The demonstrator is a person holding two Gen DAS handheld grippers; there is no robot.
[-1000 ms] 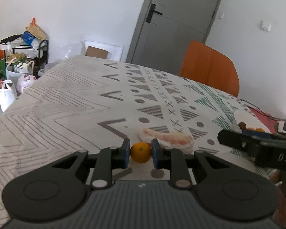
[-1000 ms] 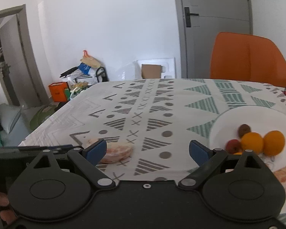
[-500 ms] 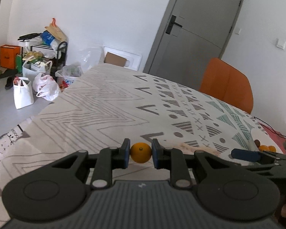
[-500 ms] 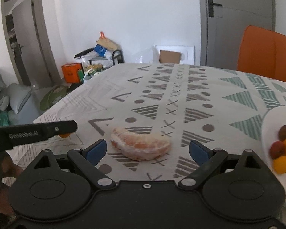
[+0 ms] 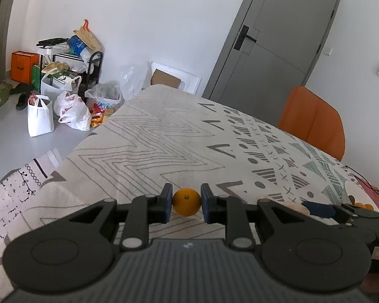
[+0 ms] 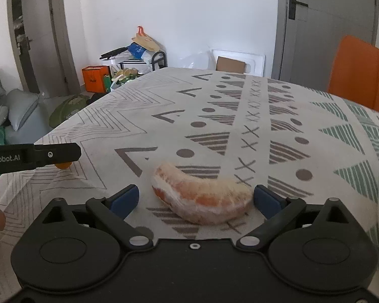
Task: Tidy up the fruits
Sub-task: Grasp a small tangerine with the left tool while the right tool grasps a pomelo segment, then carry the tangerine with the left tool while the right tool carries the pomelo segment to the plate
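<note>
My left gripper (image 5: pixel 186 205) is shut on a small orange fruit (image 5: pixel 186 202) and holds it just above the patterned tablecloth (image 5: pixel 164 146). It shows from the side at the left of the right wrist view (image 6: pixel 63 160). My right gripper (image 6: pixel 195 199) is open, its fingers on either side of a peeled pomelo segment (image 6: pixel 202 198) that lies on the cloth. Its blue fingertip shows in the left wrist view (image 5: pixel 315 209). A white plate (image 5: pixel 351 189) with small orange fruits (image 5: pixel 361 205) sits at the far right.
An orange chair (image 5: pixel 313 118) stands at the far side of the table. Bags and a cluttered rack (image 5: pixel 68 75) stand on the floor at the left, beyond the table edge. A grey door (image 5: pixel 278 40) is behind.
The left gripper has swung left and back with the orange in it. The right gripper has moved left from the plate to the pomelo segment, which now lies between its open fingers.
</note>
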